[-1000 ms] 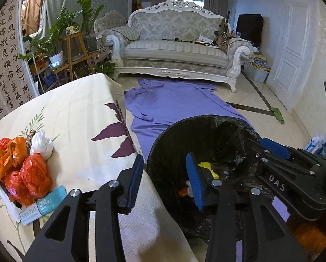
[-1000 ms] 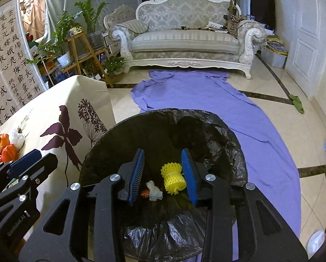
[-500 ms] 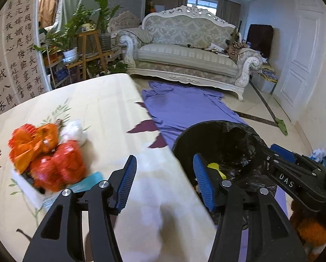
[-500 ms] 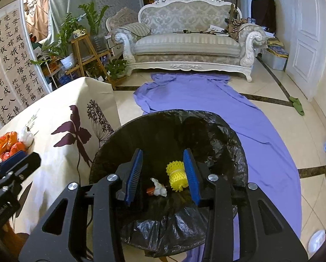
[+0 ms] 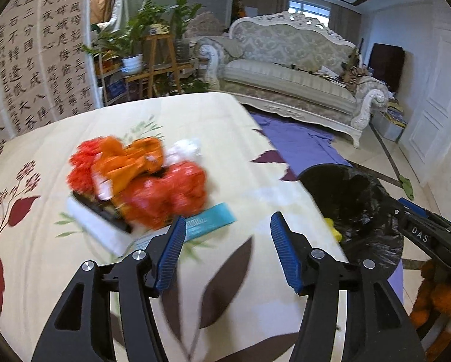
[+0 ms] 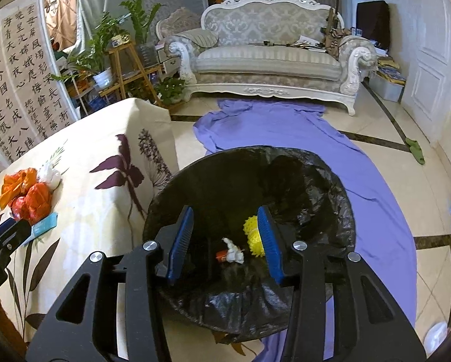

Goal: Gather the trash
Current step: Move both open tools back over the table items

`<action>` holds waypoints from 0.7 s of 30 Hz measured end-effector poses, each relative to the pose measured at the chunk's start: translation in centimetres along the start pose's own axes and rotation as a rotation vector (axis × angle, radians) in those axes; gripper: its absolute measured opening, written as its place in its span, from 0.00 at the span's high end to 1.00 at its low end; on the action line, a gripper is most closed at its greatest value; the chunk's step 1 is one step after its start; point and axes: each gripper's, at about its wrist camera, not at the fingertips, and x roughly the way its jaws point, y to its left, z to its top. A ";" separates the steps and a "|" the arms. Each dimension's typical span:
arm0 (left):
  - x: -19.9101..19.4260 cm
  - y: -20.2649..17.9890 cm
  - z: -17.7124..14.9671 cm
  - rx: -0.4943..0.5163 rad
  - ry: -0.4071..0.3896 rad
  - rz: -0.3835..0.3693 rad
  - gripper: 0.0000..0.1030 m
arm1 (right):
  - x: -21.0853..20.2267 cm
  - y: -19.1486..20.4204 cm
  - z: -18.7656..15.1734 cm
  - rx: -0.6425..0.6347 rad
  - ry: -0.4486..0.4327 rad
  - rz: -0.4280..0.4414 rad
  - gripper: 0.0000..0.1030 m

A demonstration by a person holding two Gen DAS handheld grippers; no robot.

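The left gripper [image 5: 225,247], jaws just opening wide and empty, is nearing the crumpled red-orange plastic wrappers [image 5: 153,181] beside the black-lined bin [image 5: 361,199], risking scattering them.

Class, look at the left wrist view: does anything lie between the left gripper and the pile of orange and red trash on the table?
Nothing visible does. The left gripper is open and empty, with only bare tablecloth before the trash pile.
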 end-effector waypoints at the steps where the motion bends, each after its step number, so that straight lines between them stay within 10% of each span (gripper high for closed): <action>1: -0.1 0.4 -0.1 -0.007 0.001 0.008 0.44 | 0.0 0.4 -0.1 -0.007 0.002 0.006 0.58; 21: 0.0 9.1 -1.6 -0.185 0.050 0.149 0.44 | 0.9 10.5 -0.7 -0.180 0.042 0.168 0.58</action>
